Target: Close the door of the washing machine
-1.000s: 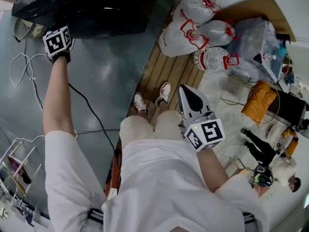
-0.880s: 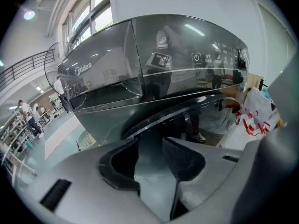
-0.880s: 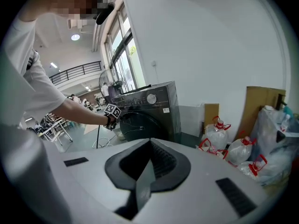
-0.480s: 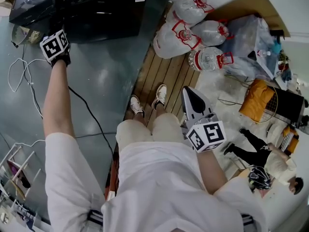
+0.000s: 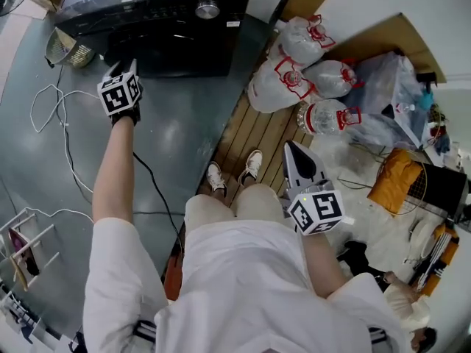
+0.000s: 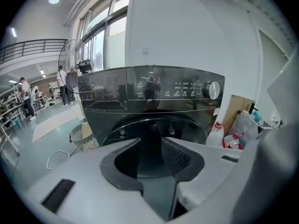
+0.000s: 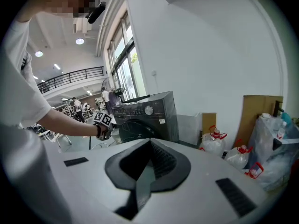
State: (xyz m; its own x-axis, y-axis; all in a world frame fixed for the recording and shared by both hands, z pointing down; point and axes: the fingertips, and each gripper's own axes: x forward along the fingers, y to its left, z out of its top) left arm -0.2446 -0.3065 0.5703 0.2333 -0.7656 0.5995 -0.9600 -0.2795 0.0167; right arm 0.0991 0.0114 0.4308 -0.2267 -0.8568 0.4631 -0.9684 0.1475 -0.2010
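The black front-loading washing machine (image 5: 162, 20) stands at the top of the head view. Its round door (image 6: 154, 129) looks flush with the front in the left gripper view. My left gripper (image 5: 116, 68) hangs a short way in front of the machine's left part, pointing at it. Its jaws (image 6: 150, 141) have just been closing; they stand partly open with nothing between them. My right gripper (image 5: 288, 147) is held by my right knee, far from the machine. Its fingertips (image 7: 150, 142) meet in a point, shut on nothing. The machine (image 7: 140, 118) shows beyond them.
A mesh basket (image 5: 70, 50) sits left of the machine and a white cable (image 5: 51, 101) lies on the grey floor. Several water jugs (image 5: 294, 57) and bags crowd the right side beside wooden slats (image 5: 246, 127). My feet (image 5: 234, 169) stand on the slats.
My left gripper has drawn back from the machine's front and moved right in the head view. The right gripper has stayed by my knee.
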